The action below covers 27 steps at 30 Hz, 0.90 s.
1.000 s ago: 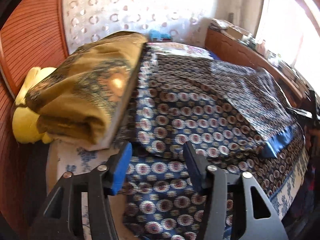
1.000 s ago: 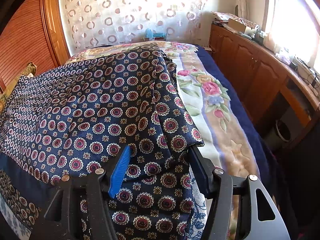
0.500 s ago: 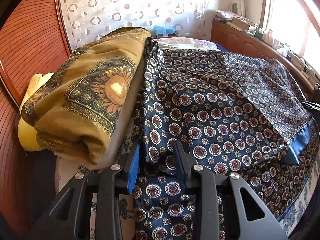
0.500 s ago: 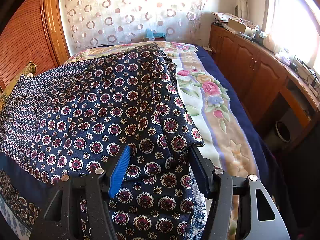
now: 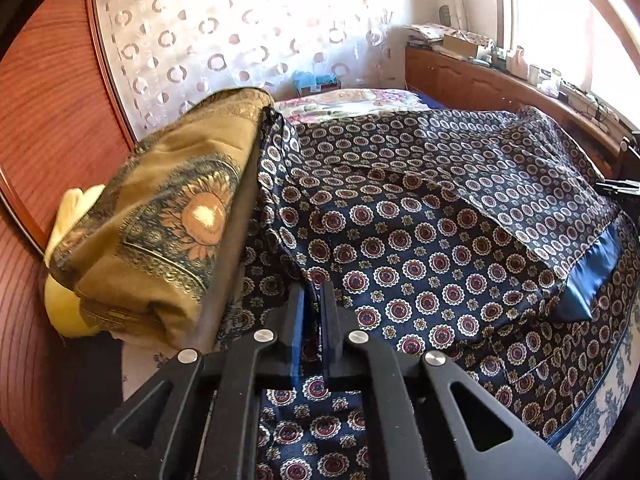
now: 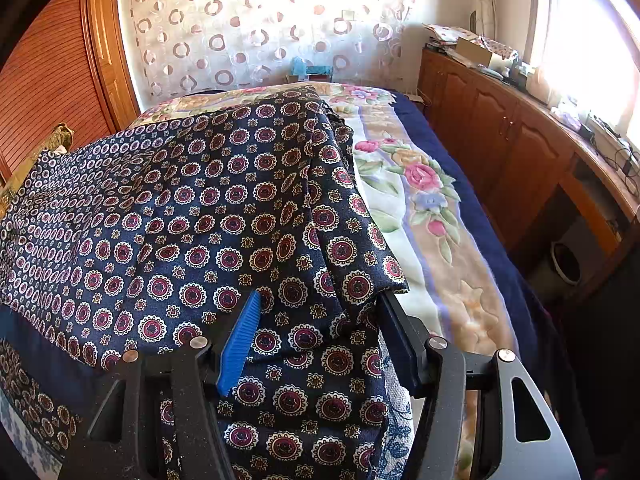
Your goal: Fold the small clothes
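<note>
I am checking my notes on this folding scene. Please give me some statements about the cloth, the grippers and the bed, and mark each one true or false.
1. The left gripper is shut on the navy patterned garment. True; its jaws have just been closing.
2. The right gripper is closed tight. False; its jaws stand apart over the garment's corner.
3. A folded mustard sunflower-print cloth lies left of the garment. True.
4. The floral bedspread is plain white. False; it shows pink flowers.
5. The garment hangs on a hanger. False; it lies spread on the bed.

A dark blue cloth (image 5: 420, 264) with red and white circles is spread flat on the bed (image 6: 420, 216), partly folded over.
</note>
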Each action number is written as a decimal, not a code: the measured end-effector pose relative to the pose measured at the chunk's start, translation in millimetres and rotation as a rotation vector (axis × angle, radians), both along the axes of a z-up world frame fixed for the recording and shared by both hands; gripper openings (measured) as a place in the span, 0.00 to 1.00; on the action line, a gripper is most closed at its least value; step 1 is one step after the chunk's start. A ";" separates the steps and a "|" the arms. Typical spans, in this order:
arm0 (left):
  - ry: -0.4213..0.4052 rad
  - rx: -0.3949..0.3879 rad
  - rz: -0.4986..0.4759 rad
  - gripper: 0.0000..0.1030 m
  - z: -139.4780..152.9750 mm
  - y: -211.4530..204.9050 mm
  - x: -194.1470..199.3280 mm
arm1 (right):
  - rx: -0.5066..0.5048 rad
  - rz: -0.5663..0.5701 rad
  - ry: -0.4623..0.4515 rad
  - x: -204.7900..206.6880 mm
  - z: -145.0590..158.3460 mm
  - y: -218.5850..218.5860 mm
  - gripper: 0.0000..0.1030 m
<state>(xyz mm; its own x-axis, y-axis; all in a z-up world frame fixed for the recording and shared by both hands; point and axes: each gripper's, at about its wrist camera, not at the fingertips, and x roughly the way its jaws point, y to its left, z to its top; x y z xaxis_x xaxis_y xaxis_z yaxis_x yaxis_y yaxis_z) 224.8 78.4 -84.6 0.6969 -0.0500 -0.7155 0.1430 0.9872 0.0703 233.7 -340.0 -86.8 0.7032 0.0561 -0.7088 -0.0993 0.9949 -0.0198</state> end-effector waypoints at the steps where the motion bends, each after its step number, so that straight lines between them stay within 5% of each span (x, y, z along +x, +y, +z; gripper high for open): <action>1: 0.015 -0.008 0.006 0.06 -1.4 1.6 2.6 | 0.000 0.000 0.000 -0.1 0.0 0.0 0.60; 9: 0.043 -0.057 0.011 0.06 -5.4 7.1 15.2 | 0.000 0.000 0.000 0.0 0.2 -0.1 0.60; 23: 0.075 0.021 0.064 0.06 -11.1 10.9 17.2 | 0.013 0.006 0.002 1.5 2.1 -1.8 0.60; 27: 0.083 0.021 0.061 0.06 -13.2 11.8 16.3 | 0.091 0.026 -0.017 1.0 8.6 -11.0 0.44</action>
